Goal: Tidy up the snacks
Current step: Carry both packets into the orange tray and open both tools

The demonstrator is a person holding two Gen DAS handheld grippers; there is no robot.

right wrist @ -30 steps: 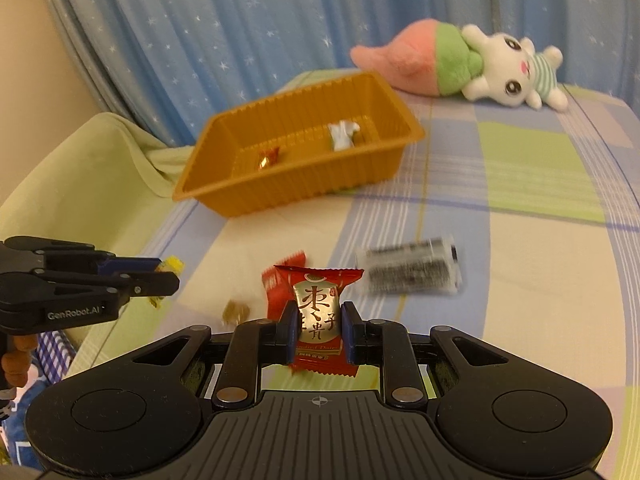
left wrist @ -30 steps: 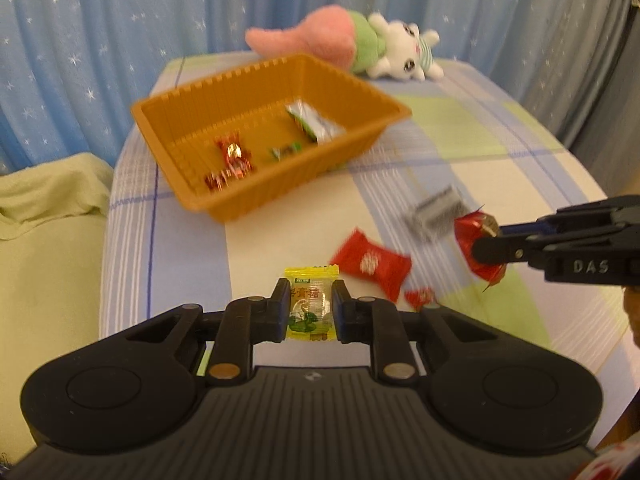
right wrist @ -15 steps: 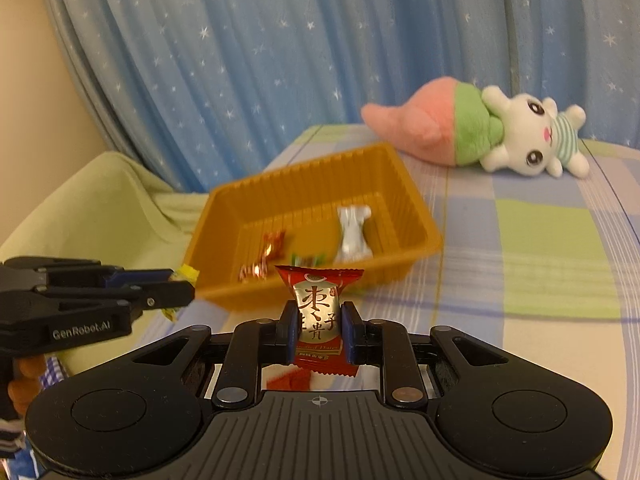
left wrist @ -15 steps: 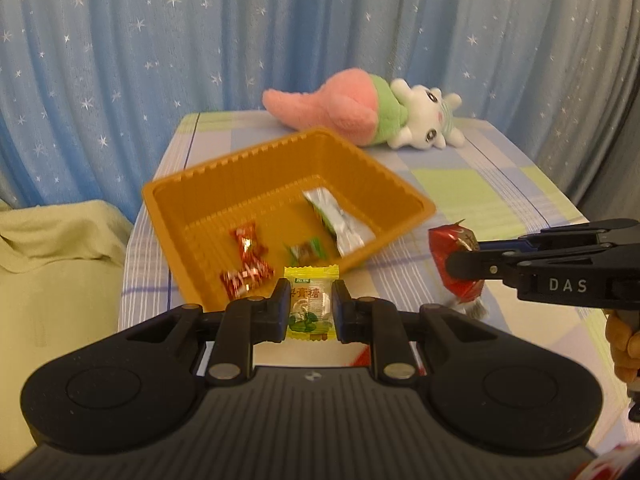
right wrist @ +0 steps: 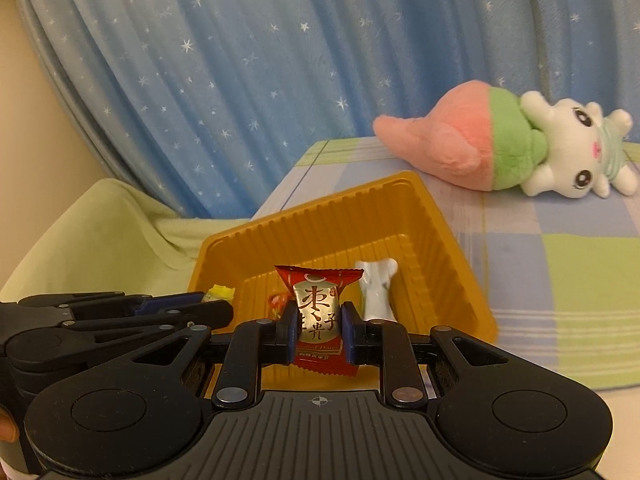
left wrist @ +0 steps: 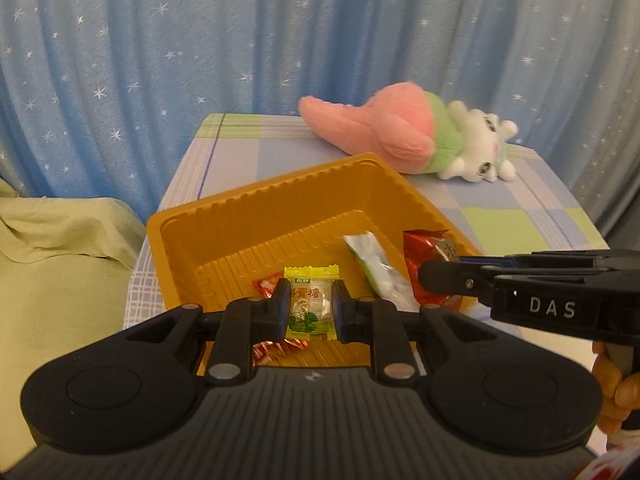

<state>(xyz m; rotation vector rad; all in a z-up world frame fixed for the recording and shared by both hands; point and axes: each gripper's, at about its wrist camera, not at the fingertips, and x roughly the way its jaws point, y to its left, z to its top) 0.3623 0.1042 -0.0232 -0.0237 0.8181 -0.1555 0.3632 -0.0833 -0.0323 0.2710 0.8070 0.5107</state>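
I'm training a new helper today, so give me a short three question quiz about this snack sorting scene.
1. True or false: the left gripper is shut on a yellow-green candy.
2. What does the right gripper hold? A) silver packet B) red date snack C) plush toy
3. Fill in: both grippers hang over the orange ____.

Key:
1. True.
2. B, the red date snack; the silver packet lies in the tray and the plush toy lies behind it.
3. tray.

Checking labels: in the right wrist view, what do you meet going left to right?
left gripper → yellow candy → red date packet → silver-white packet → plush toy.
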